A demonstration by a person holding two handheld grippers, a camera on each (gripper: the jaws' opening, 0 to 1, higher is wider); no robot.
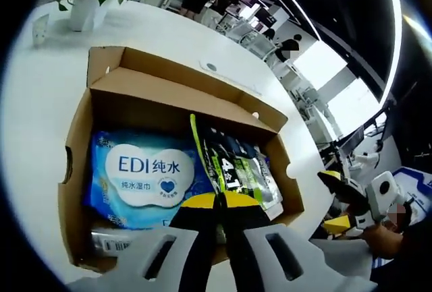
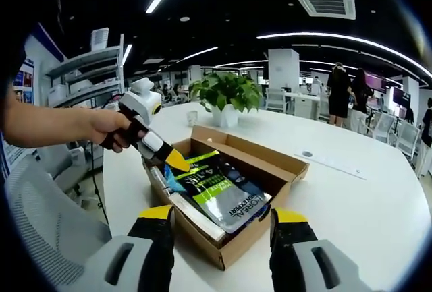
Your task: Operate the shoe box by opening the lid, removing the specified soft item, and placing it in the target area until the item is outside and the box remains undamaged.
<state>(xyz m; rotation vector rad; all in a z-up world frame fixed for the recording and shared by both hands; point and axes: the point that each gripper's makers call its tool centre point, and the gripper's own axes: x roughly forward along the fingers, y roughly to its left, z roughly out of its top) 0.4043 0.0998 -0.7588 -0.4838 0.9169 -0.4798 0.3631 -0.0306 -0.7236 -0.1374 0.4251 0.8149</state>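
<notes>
left tool (image 1: 221, 204) pinches the dark pouch (image 1: 239, 170) in the open box (image 1: 74, 170); right tool (image 2: 221, 221) gapes empty.

We cannot read the barcoded silver packet (image 1: 111, 241) at the brown cardboard shoe box's (image 1: 74, 191) near corner, half hidden under the blue wet-wipes pack (image 1: 138, 177).

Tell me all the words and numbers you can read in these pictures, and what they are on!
"EDI 纯水" on the blue wet wipes pack in the shoe box.
"纯水湿巾" below it, on the same white label.
"4" and "1" in big print on the dark and green pouch.
"L'OREAL", partly readable, on that pouch in the right gripper view.
The barcode digits and the pouch's small print are too blurred to read.
</notes>
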